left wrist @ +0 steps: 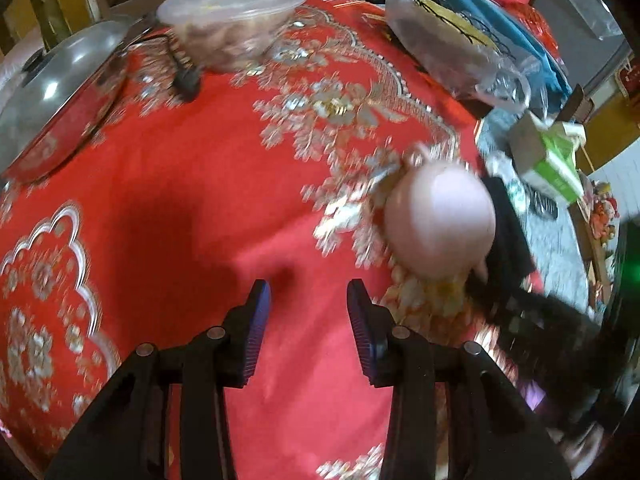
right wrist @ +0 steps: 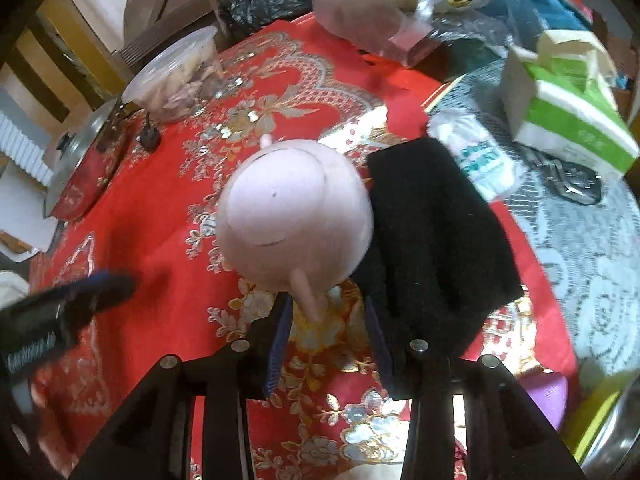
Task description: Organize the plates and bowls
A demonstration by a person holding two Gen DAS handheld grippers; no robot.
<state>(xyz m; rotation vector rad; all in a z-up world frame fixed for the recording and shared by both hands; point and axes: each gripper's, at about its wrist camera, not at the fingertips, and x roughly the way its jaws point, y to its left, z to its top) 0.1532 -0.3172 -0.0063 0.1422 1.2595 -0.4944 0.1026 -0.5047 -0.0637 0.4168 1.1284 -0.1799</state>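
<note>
So we've got the pink bowl [right wrist: 294, 216] upside down, one of its little handles sitting between the right gripper [right wrist: 326, 332] fingers, though we can't tell if they actually pinch it. Black cloth [right wrist: 436, 232] is just right of it. Our left gripper [left wrist: 308, 328] hangs wide open, empty, over the red tablecloth [left wrist: 192, 184].

No text can be read with certainty. Green print is seen on a white plastic packet [right wrist: 478, 164] on the worktop, too blurred to be made out. White lettering is carried on the black body of the left tool [right wrist: 30, 354] in the right wrist view, smeared by motion. Faint marks on the green-and-white carton [right wrist: 576, 120] stay illegible.
</note>
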